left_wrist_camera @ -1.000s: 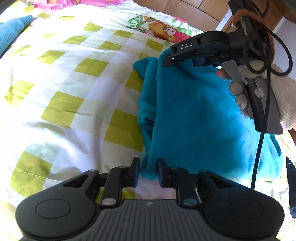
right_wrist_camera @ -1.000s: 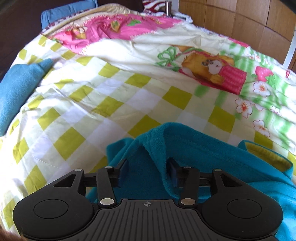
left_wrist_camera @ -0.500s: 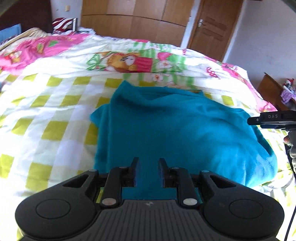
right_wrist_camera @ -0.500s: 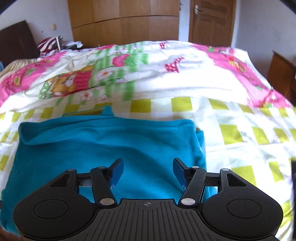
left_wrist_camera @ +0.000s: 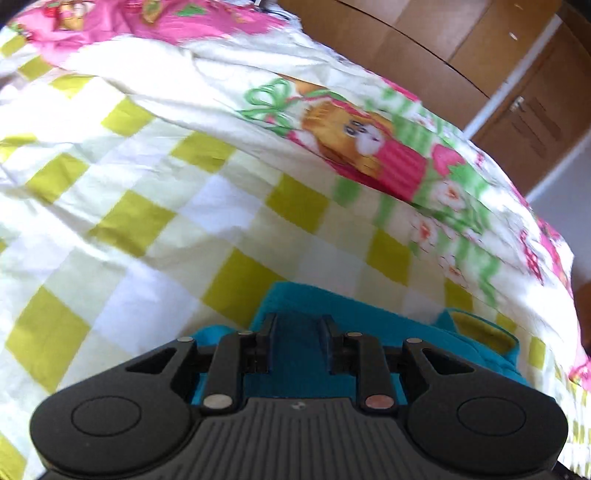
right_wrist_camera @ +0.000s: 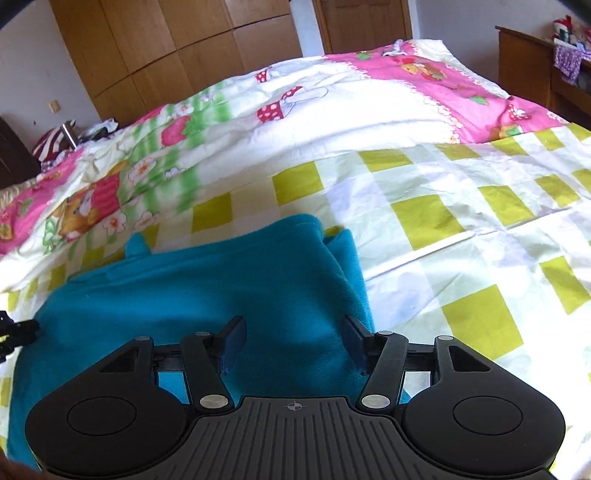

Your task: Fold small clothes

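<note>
Swung left, the left hand-held gripper (left_wrist_camera: 297,330) stays part-open over teal cloth (right_wrist_camera: 207,295); right hand-held gripper (right_wrist_camera: 291,339) wide open.

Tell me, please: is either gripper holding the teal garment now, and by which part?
Nothing is held. The right gripper is wide open above the teal garment; the left gripper also has a gap, gripping no fabric.

bed (right_wrist_camera: 424,206) under a quilt, yellow-green checks with pink cartoon panels, lit by bright sun. wooden wardrobe (right_wrist_camera: 177,48) along the far wall, wooden door (right_wrist_camera: 364,24) beside it. white walls. wooden dresser (right_wrist_camera: 532,62) at right, small items on top.
</note>
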`<act>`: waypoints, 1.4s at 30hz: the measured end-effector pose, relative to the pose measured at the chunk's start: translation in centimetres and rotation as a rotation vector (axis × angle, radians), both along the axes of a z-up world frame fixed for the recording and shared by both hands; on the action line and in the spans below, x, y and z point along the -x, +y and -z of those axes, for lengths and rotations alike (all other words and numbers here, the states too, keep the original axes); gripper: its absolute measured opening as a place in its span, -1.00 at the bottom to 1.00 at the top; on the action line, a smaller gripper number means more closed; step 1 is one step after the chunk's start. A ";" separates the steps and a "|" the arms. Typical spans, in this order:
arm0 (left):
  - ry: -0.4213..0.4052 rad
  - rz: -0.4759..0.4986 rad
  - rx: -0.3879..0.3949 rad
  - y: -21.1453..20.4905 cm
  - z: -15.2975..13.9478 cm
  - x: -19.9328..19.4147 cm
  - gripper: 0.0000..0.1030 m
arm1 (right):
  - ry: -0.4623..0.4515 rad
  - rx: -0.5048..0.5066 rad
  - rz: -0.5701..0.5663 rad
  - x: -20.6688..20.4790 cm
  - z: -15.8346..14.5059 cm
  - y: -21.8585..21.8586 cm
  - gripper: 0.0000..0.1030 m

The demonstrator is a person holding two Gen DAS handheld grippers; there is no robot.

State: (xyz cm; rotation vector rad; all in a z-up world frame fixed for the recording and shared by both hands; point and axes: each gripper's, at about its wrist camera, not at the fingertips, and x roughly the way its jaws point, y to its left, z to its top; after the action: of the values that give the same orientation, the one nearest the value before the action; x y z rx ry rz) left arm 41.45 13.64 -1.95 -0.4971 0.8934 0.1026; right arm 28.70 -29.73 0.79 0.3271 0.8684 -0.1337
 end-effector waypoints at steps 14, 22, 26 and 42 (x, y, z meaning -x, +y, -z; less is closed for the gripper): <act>0.068 0.374 -0.337 -8.5 1.2 15.7 -0.13 | 0.038 -0.121 0.069 3.6 2.4 -4.1 0.02; 0.091 0.414 -0.468 -10.7 1.3 15.8 -0.11 | 0.116 -0.212 0.127 2.0 4.1 -6.6 -0.59; 0.076 0.376 -0.437 -11.1 -0.2 16.2 -0.12 | 0.068 -0.252 0.067 3.5 2.1 -7.4 -0.16; 0.049 0.504 -0.372 -13.8 1.2 13.6 -0.08 | 0.097 -0.717 -0.008 6.7 7.2 -9.6 0.39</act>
State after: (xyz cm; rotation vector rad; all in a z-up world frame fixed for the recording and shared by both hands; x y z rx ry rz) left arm 27.84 -0.16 -3.12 0.0841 0.9973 -0.1784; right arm 22.03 -39.31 -6.39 0.9918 0.9946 0.1802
